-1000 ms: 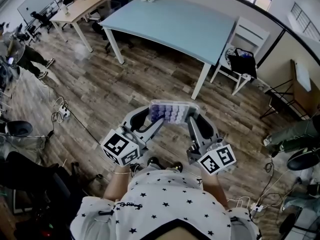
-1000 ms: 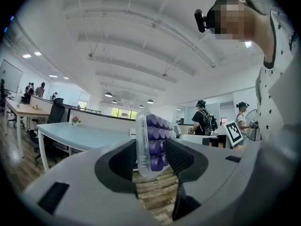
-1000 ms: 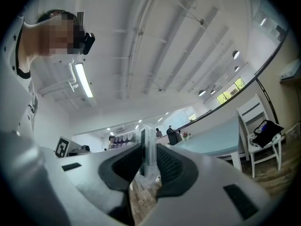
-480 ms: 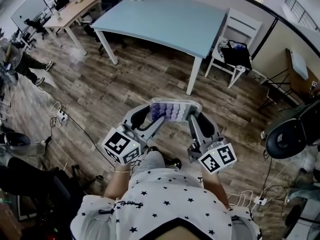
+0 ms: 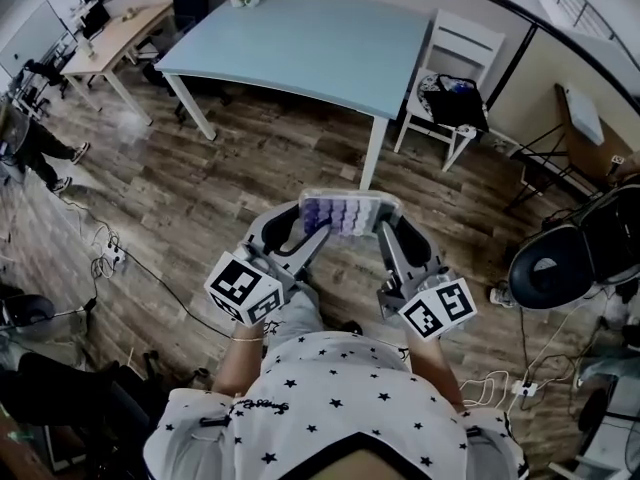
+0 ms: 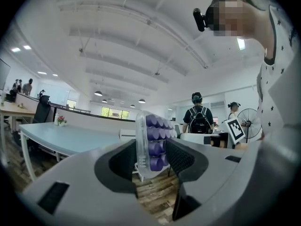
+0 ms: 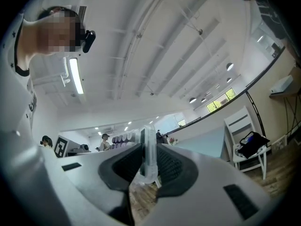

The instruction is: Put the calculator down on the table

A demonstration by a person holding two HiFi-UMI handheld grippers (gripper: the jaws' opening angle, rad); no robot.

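Both hands are held out in front of the chest, forearms roughly parallel, grippers pointing fwd & about level, marker cubes nearest the body. The left gripper (image 5: 310,226) is clamped on the left end of the calculator (image 5: 348,213). In the left gripper view its pads (image 6: 181,155) press the clear back on one side and the purple keys on the other, so the jaws stand wide. The right gripper (image 5: 386,230) grips the opposite end. In the right gripper view the jaws are narrower, pinching the thin clear edge of the calculator (image 7: 148,150). The calculator hangs btwn the two tools, keys up, over the wood floor (image 5: 200,188), short of the pale blue table (image 5: 300,48) and not touching it. Vs a second ago: hands, grip & calculator sit the same w/ respect to the body, but the table has come closer and slid left in the head view, its near leg now just above the calculator. The white chair (image 5: 462,56) w/ a bag has also moved nearer, and a black office chair (image 5: 560,266) now shows at right
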